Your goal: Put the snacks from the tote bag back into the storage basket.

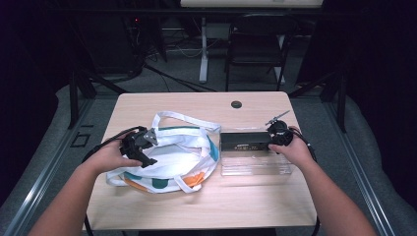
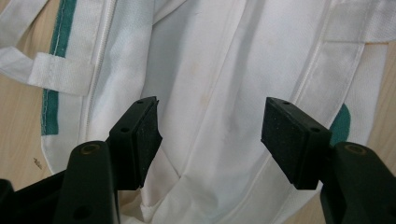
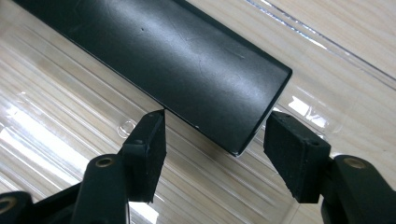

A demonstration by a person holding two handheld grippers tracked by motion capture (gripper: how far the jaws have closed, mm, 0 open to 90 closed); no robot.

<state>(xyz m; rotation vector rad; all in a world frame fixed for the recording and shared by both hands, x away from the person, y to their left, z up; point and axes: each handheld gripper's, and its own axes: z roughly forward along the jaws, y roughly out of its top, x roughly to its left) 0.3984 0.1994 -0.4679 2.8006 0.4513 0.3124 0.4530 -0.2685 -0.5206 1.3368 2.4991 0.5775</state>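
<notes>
Right now the right hand-held gripper (image 3: 212, 144) has jaws apart around the black box (image 3: 177, 56) end, centre-right in the clear tray (image 3: 56, 102) — a shallow bite could slip. Left hand-held gripper (image 2: 210, 140), jaws apart, over the bag (image 2: 210, 70).

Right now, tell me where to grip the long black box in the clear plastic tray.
Grip the long black box at its near right end, across the narrow width, coming from above. That end sits free in the clear plastic tray, already between the right hand-held gripper's open jaws.
</notes>
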